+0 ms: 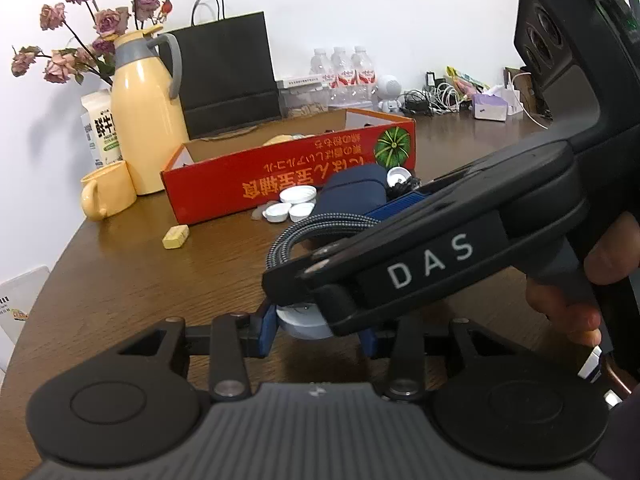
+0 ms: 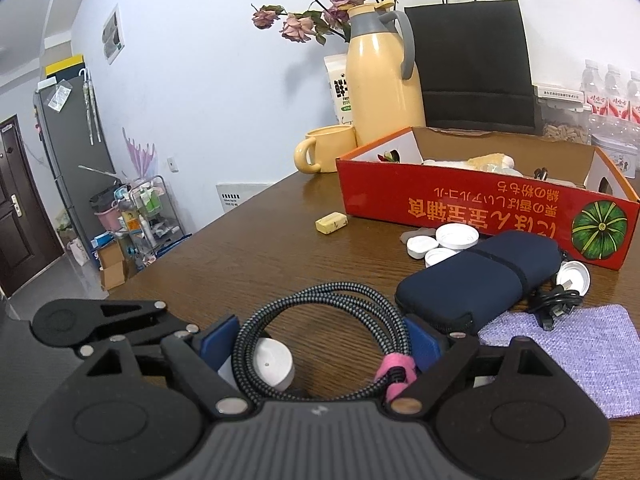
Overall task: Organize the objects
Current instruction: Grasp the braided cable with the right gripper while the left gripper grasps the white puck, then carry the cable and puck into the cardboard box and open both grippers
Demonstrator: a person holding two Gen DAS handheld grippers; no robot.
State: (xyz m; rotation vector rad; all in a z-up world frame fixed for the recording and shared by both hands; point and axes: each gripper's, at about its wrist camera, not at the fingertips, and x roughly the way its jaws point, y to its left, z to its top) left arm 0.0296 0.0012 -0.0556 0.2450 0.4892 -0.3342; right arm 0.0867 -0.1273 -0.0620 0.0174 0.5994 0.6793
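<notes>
Two tools sat low over the desk (image 2: 248, 248). Left tool (image 1: 320, 326) had its blue pads closed on a white disc (image 1: 304, 322). Right tool (image 2: 320, 348), spread wide, flanked a coiled braided cable (image 2: 320, 320) lying flat, pink tie (image 2: 394, 366) nearest; grip uncertain. Only the right view showed the lilac cloth (image 2: 580, 352).

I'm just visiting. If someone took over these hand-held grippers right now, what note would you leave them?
Left hand-held gripper: pads either side of a white round object on the table; whether it is gripped is hidden.
Right hand-held gripper: seems closed on the coiled braided cable.
Red cardboard box: already holds a few items.
Still out: white lids, navy pouch, purple cloth, yellow block.
Next, probably: box the cable and the white object.
</notes>
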